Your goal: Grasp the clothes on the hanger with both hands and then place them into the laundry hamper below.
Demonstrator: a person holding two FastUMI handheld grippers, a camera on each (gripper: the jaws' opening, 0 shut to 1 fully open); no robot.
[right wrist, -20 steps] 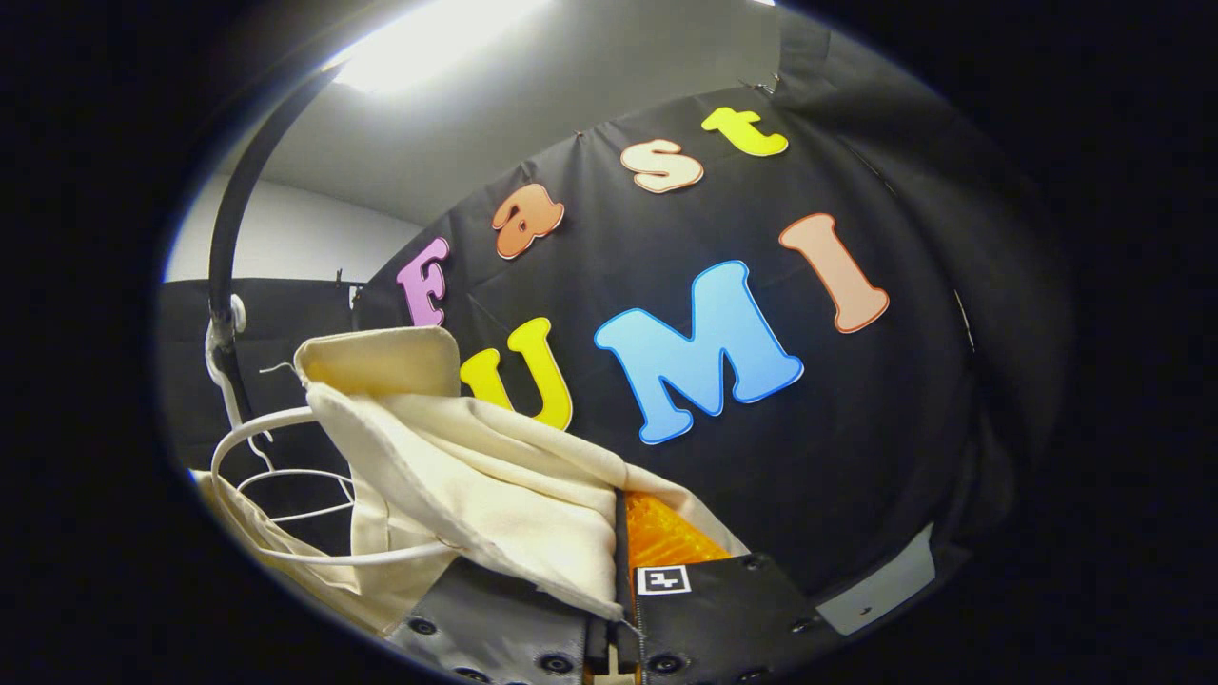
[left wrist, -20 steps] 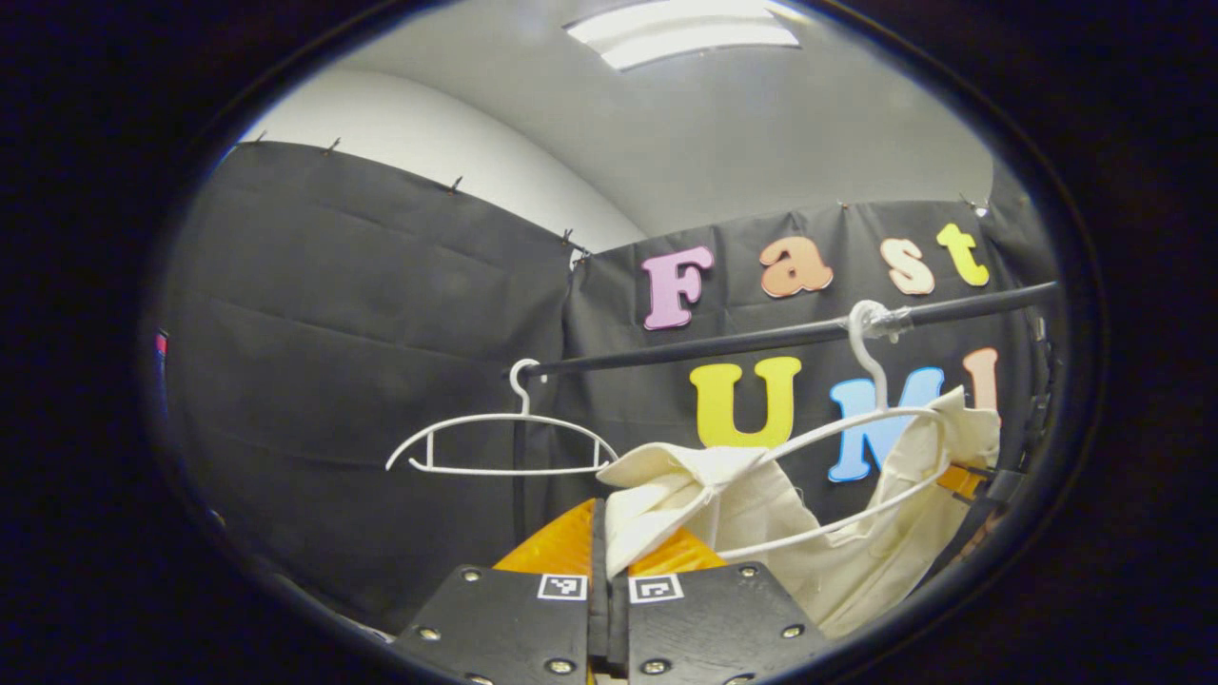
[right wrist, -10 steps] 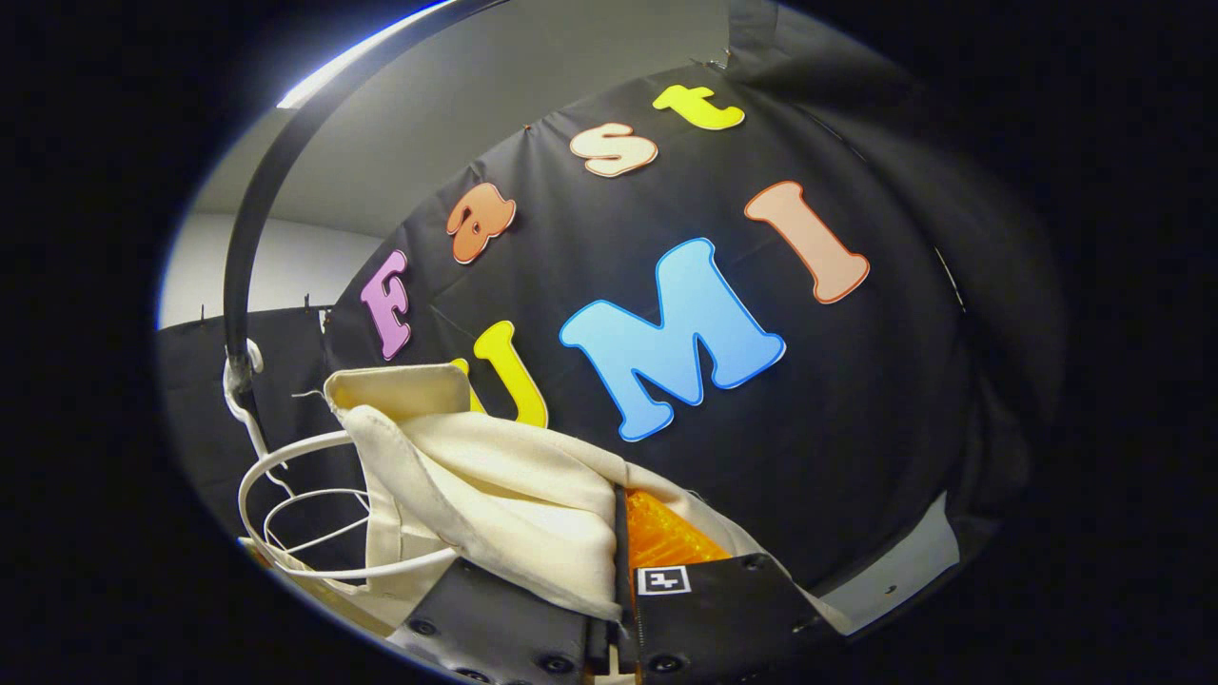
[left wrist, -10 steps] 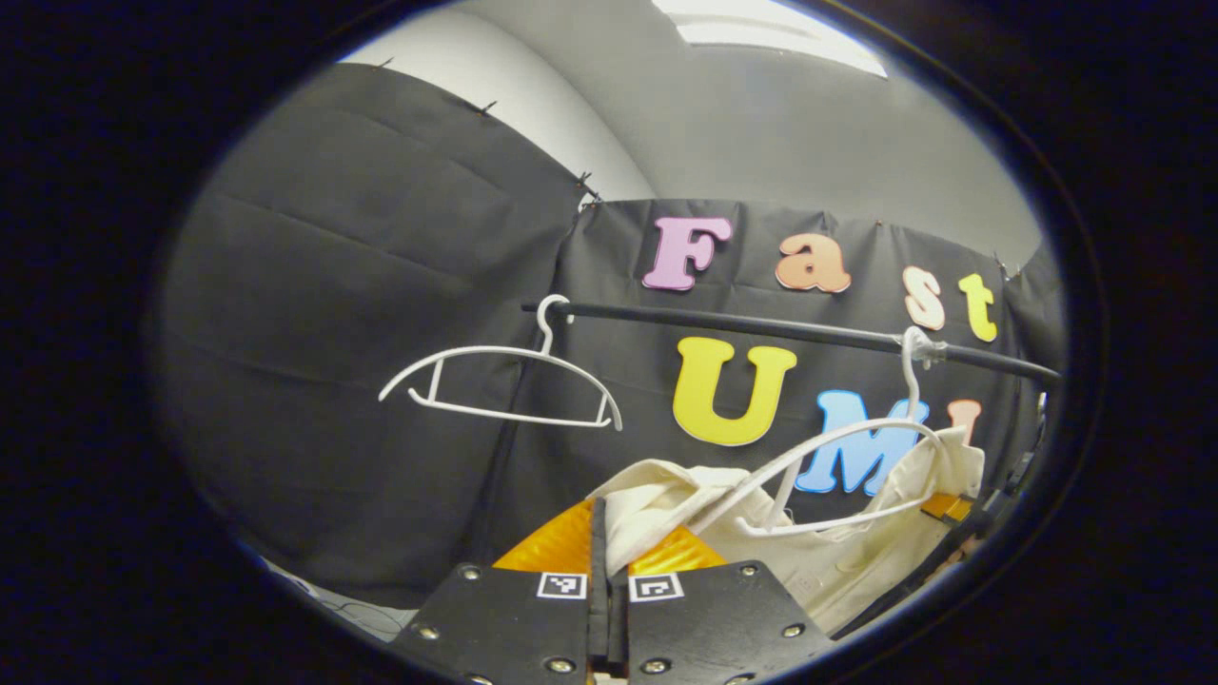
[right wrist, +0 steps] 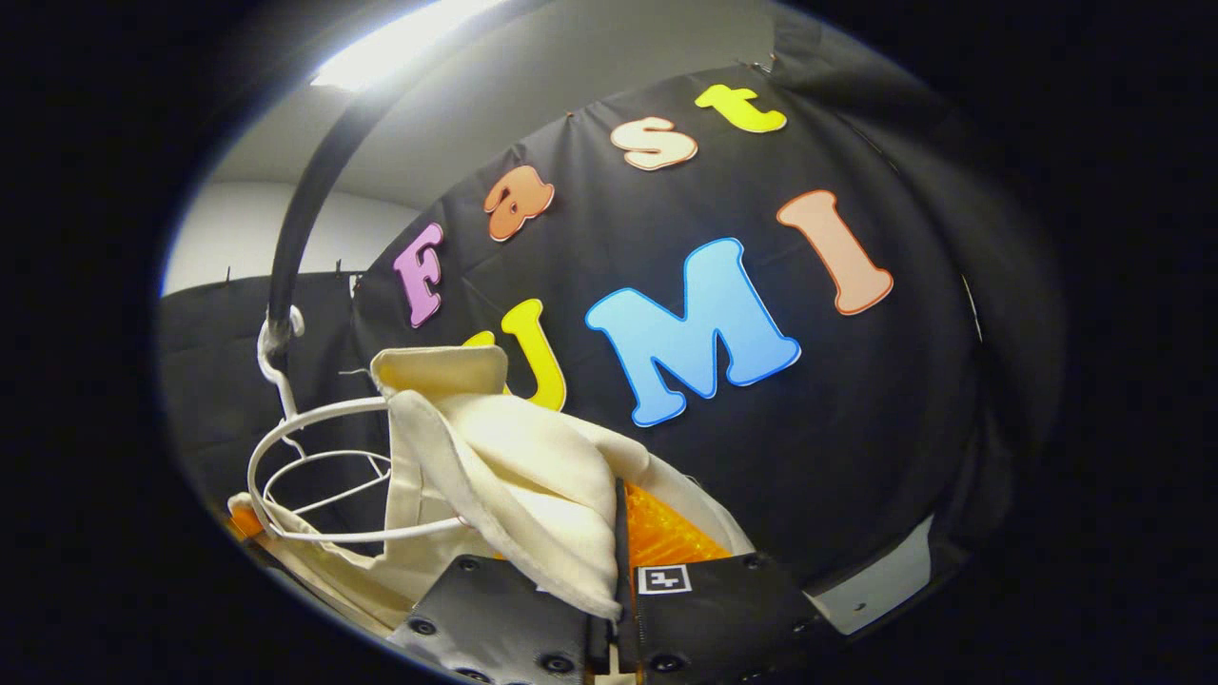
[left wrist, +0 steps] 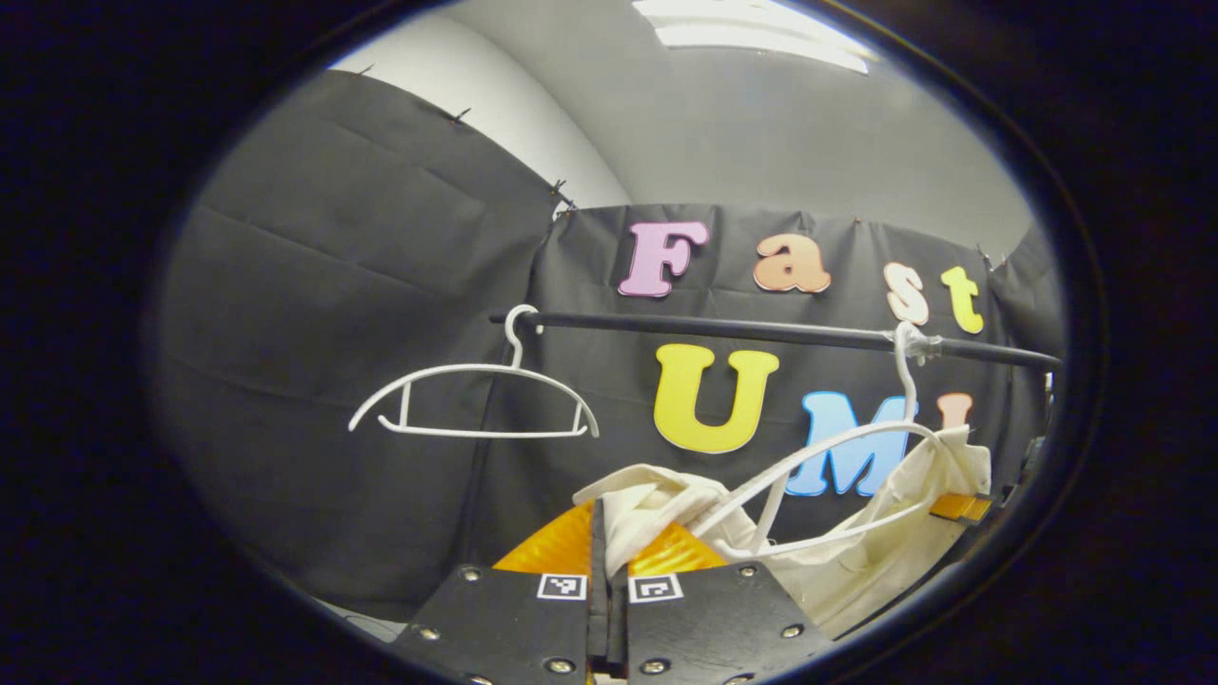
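No brand or label can be read; each gripper carries only small square black-and-white markers near its fingers.

In the left gripper view, the left gripper (left wrist: 607, 561) has its fingers pressed together on a fold of the cream garment (left wrist: 856, 561), which comes out just above the fingertips and spreads to the right of them. The white hanger (left wrist: 837, 476) passes through the cloth there, and its hook sits on the black rail (left wrist: 761, 331) above the fingers. A second, bare hanger (left wrist: 473, 404) hangs on the rail up and to the left.

In the right gripper view, the right gripper (right wrist: 620, 571) is also closed, pinching another edge of the garment (right wrist: 514, 466); the cloth drapes over the left finger, and the hanger (right wrist: 314, 476) loops to the left.

Compared with half a second ago, both grips are unchanged. In the left gripper view the hanger shoulder stands more clear of the cloth.
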